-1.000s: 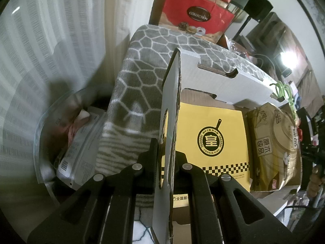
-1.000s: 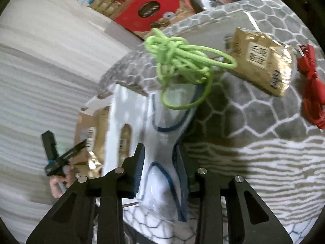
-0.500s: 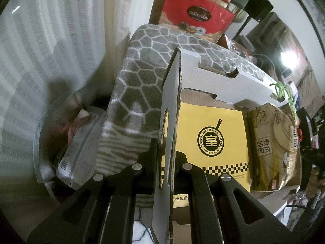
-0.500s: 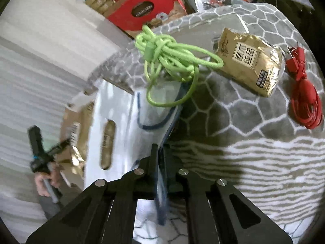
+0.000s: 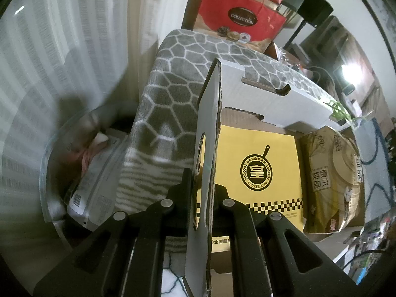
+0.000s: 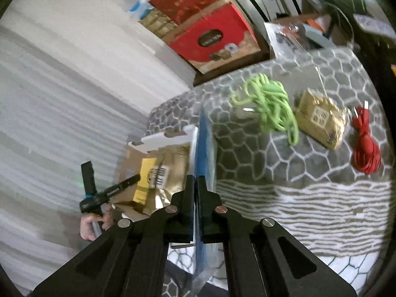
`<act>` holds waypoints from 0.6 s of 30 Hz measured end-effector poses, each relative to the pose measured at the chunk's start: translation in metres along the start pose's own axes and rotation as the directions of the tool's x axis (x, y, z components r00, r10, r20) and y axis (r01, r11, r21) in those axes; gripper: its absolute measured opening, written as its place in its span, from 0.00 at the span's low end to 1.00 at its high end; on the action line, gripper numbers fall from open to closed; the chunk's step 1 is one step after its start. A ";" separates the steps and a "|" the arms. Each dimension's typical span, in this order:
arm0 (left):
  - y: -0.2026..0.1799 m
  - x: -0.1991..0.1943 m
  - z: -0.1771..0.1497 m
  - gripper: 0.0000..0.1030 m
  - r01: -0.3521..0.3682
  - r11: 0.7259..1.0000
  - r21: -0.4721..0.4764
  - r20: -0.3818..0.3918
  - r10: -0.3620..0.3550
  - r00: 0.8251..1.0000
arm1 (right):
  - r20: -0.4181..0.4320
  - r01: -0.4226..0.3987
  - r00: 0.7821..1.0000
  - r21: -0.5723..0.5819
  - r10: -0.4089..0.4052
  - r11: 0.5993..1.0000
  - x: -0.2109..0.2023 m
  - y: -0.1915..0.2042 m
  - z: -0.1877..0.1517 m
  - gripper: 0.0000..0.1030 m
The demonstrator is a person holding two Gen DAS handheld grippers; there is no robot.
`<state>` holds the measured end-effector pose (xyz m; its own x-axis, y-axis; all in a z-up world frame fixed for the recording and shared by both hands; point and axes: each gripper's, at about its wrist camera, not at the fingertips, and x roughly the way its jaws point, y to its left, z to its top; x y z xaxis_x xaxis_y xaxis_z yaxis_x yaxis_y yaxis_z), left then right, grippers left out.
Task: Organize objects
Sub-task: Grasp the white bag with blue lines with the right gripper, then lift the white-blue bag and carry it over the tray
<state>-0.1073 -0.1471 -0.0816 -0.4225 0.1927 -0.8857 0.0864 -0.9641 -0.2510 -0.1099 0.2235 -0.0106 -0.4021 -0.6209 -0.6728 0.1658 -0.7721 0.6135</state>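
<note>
The cardboard box (image 5: 247, 128) sits open against the side of a surface draped in a grey honeycomb-patterned blanket (image 5: 173, 79), its white flaps standing up. The left tool (image 5: 204, 188) is clamped on the near upright flap (image 5: 208, 148), which runs edge-on through the view and hides part of the yellow Cooker King carton (image 5: 257, 168) lying flat in the box beside a golden-brown pack (image 5: 329, 180) with Chinese lettering. The right tool (image 6: 195, 193) has just been closing and now pinches a thin clear bag with blue edging (image 6: 201, 148), seen almost edge-on; its contents cannot be made out, and its lower end is blurred below the fingers. On the blanket lie a tangled green cord (image 6: 272, 109), a small golden packet (image 6: 319, 118) and a coiled red cable (image 6: 366, 148), well apart from the box. A hand (image 6: 95, 222) on the left tool's handle shows at the lower left, partly cut off. Left of the blanket, a clear plastic tub (image 5: 49, 173) holds papers too dim to identify. Red gift boxes (image 6: 212, 37) stand behind.
</note>
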 end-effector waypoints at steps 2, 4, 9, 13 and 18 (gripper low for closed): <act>0.000 0.000 -0.001 0.08 0.003 1.000 -0.002 -0.001 -0.003 1.000 | 0.023 0.016 1.000 -0.034 -0.016 0.999 -0.005 0.011 0.003 0.01; 0.001 0.001 -0.001 0.08 0.005 1.000 -0.003 -0.001 -0.005 1.000 | 0.033 0.015 0.999 -0.064 -0.012 0.998 -0.007 0.023 0.005 0.01; 0.001 0.000 0.000 0.08 0.010 1.000 -0.009 -0.003 -0.010 1.000 | 0.046 0.042 0.998 -0.180 -0.034 0.983 0.005 0.065 0.010 0.01; 0.001 0.000 0.000 0.08 0.011 1.000 -0.008 -0.007 -0.011 1.000 | 0.029 0.019 0.999 -0.213 -0.014 0.977 0.027 0.091 0.016 0.01; 0.001 0.000 0.001 0.08 0.011 1.000 -0.009 -0.008 -0.011 1.000 | -0.034 -0.039 0.999 -0.228 0.032 0.973 0.074 0.117 0.017 0.03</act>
<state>-0.1078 -0.1478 -0.0812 -0.4159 0.2045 -0.8861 0.0898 -0.9604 -0.2637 -0.1354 0.0897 0.0181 -0.3658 -0.6496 -0.6665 0.3823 -0.7578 0.5288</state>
